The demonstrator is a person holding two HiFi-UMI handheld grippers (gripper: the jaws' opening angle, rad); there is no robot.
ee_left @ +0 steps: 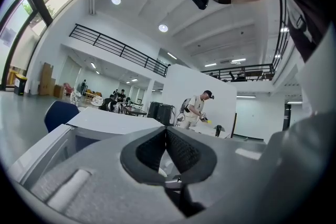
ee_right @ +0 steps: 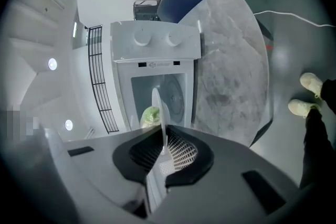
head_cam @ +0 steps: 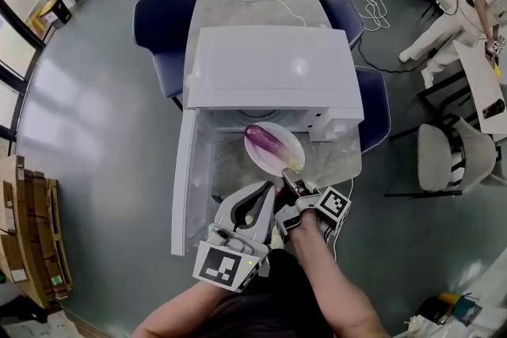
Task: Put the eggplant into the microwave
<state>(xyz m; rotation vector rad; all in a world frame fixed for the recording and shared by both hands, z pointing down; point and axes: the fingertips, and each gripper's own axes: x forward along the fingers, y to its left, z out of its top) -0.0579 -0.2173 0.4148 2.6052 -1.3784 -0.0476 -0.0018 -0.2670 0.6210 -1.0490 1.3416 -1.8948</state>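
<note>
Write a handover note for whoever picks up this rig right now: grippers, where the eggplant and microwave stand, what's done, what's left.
Left gripper: jaws together, nothing between them, close beside the right one.
Right gripper: clamped on the near rim of the white plate.
Eggplant: lies on that plate, held at the mouth of the microwave on the marble table.
Done: the door stands open at the left; plate and eggplant are up at the opening.
Left: carry the plate in, set it on the turntable, let go, pull back, probably shut the door.
</note>
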